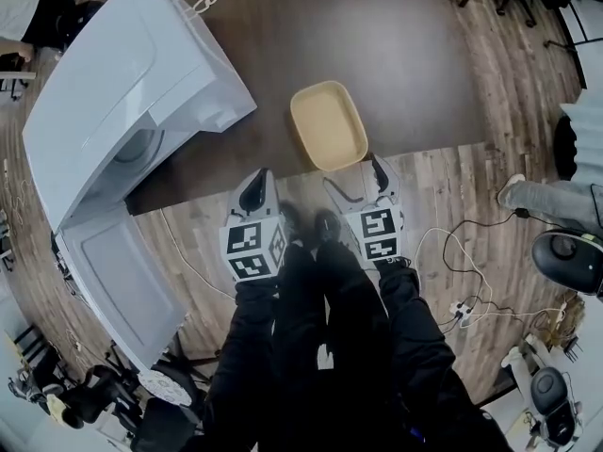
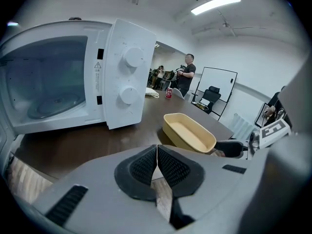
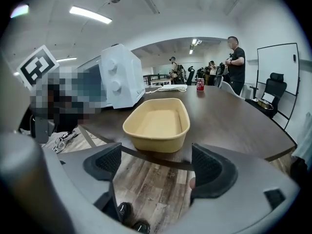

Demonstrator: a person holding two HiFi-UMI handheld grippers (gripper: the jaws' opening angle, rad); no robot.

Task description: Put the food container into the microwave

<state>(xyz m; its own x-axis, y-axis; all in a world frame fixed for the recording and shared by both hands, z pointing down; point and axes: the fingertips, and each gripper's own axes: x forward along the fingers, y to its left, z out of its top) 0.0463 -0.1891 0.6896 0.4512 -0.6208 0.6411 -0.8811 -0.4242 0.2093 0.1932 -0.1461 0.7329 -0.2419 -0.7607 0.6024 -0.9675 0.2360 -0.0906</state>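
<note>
- My left gripper [image 2: 157, 162] has its jaws pressed together with nothing between them, and it hangs at the near edge of the dark brown table [image 1: 396, 55].
- My right gripper [image 3: 156, 162] has its jaws spread wide and holds nothing; I see only wood floor [image 3: 146, 179] through the gap.
- The food container [image 3: 157, 123], a tan oblong tray with no lid, sits on the table straight ahead of the right gripper, just beyond its jaws and not touching them. From the left gripper it lies ahead and to the right.
- The white microwave [image 2: 73, 77] stands ahead of the left gripper, to its left. Its door [image 1: 118, 281] is swung open and the glass turntable [image 2: 53, 106] shows inside.
- Two round knobs [image 2: 132, 57] sit one above the other on its control panel.
- A small warning label [image 2: 98, 66] with a triangle sits beside the upper knob; I cannot read its print.
- A red can [image 3: 200, 84] stands far ahead on the table, its lettering too small to read.
</note>
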